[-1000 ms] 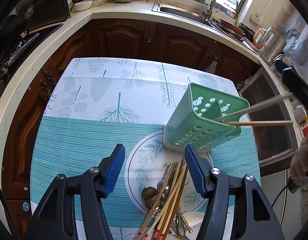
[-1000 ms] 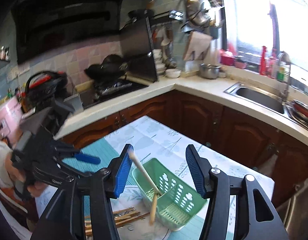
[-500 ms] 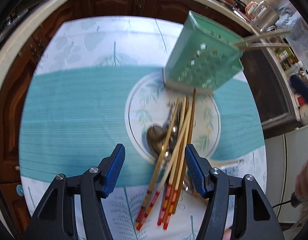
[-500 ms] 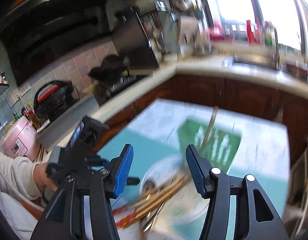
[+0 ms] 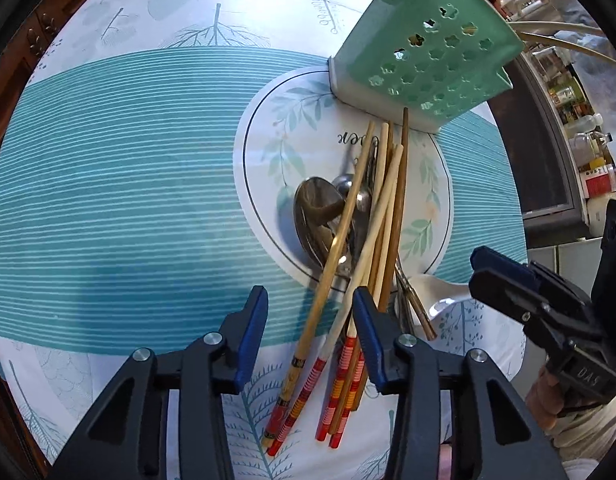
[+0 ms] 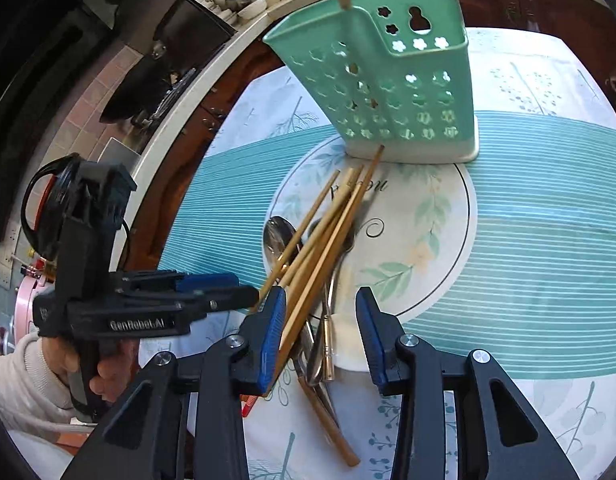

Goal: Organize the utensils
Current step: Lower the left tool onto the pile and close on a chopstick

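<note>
A green perforated utensil holder [image 5: 424,52] stands on the tablecloth at the far edge of a round leaf-print mat [image 5: 268,152], with two chopsticks [image 5: 564,40] sticking out. It also shows in the right wrist view [image 6: 392,80]. A pile of chopsticks [image 5: 372,232] and metal spoons [image 5: 316,216] lies on the mat; it also shows in the right wrist view [image 6: 328,232]. My left gripper [image 5: 306,316] is open, low over the chopsticks' painted ends. My right gripper [image 6: 320,320] is open above the spoon handles [image 6: 326,336]; it also shows in the left wrist view [image 5: 504,276].
The table has a teal striped and leaf-print cloth [image 5: 128,200]. A white ceramic spoon [image 5: 440,296] lies beside the pile. Kitchen counter and stove [image 6: 180,48] lie beyond the table. Wooden cabinets [image 6: 180,152] run under the counter.
Both grippers have dropped from high views down close to the utensil pile. The right gripper has let go of its chopstick, now standing in the holder.
</note>
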### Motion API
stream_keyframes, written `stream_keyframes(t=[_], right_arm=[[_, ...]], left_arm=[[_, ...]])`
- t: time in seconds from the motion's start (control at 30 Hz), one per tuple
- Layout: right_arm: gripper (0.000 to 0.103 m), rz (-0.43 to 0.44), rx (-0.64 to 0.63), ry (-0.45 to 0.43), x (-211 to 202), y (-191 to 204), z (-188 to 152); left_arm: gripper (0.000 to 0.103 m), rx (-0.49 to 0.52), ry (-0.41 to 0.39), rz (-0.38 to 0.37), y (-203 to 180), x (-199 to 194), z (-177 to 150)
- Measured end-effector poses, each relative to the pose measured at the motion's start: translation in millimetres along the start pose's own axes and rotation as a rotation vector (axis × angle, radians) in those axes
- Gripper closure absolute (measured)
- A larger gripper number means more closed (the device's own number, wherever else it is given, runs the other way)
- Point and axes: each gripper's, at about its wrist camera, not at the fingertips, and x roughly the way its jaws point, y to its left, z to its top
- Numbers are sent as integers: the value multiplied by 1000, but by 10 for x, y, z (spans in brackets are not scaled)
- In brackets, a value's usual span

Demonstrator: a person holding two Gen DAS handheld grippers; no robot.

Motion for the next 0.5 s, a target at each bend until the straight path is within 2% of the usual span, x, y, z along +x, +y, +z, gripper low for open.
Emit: stream_keyframes(t=[0.2, 0.33, 0.5], right_arm=[[66, -5, 23, -2, 126, -3, -94], [66, -1, 29, -4, 170, 4, -116], [66, -3, 37, 19, 219, -40, 194]], left_arm=[[78, 25, 43, 41, -60, 133, 135], [78, 49, 86, 70, -132, 230, 193], [78, 86, 121, 114, -190, 297, 202]])
